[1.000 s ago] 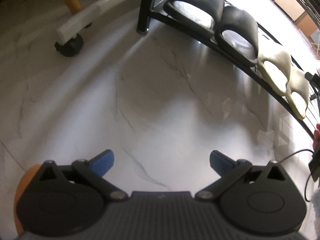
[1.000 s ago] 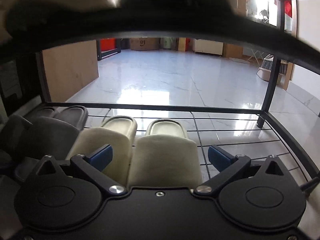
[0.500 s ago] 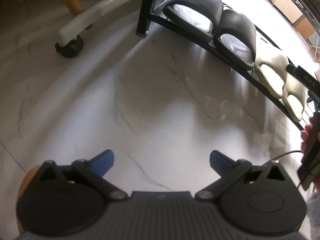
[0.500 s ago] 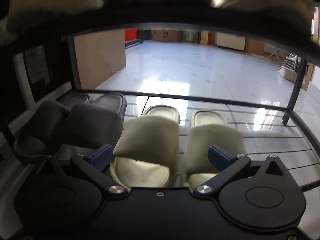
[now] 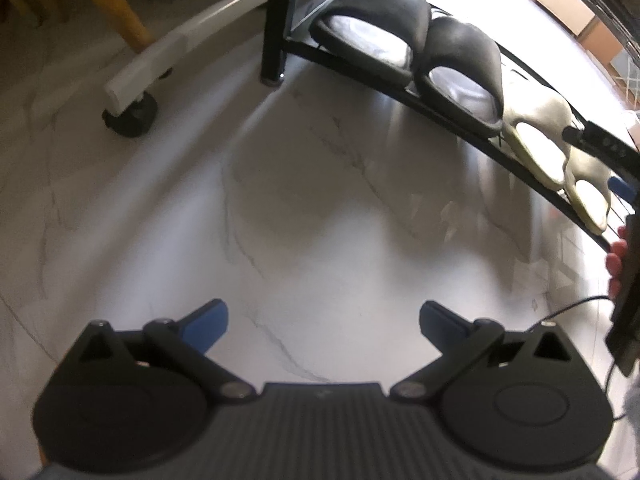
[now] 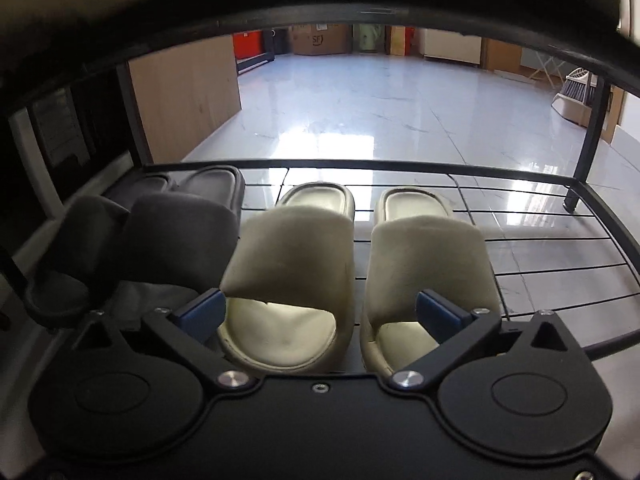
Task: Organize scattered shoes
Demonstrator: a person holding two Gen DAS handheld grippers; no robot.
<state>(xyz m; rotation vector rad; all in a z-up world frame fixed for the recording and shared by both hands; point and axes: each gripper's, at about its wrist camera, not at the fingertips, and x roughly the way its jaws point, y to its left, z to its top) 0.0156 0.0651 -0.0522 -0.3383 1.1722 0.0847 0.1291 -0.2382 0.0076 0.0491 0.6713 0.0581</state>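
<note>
A cream pair of slippers (image 6: 288, 264) (image 6: 428, 272) rests side by side on the lowest wire shelf of a black shoe rack (image 6: 560, 264), with a dark grey pair (image 6: 176, 236) to its left. My right gripper (image 6: 320, 312) faces the cream pair, its jaws opening wide; the toes of both slippers lie just beyond the blue pads (image 6: 204, 312), untouched. My left gripper (image 5: 324, 320) hangs open over bare marble floor (image 5: 304, 200) with nothing in it. In the left wrist view the dark pair (image 5: 460, 68) and cream pair (image 5: 536, 136) line the rack's front rail.
An upper rack shelf (image 6: 360, 8) crosses close above the right gripper. A rack leg (image 5: 276, 20) stands on the floor near a white wheeled base (image 5: 132, 84) and a yellow leg (image 5: 104, 0). A person's hand (image 5: 616, 256) shows at the right edge.
My right gripper has drawn back from the shelf, so the cream slippers now show whole in front of it. The left gripper has stayed in place.
</note>
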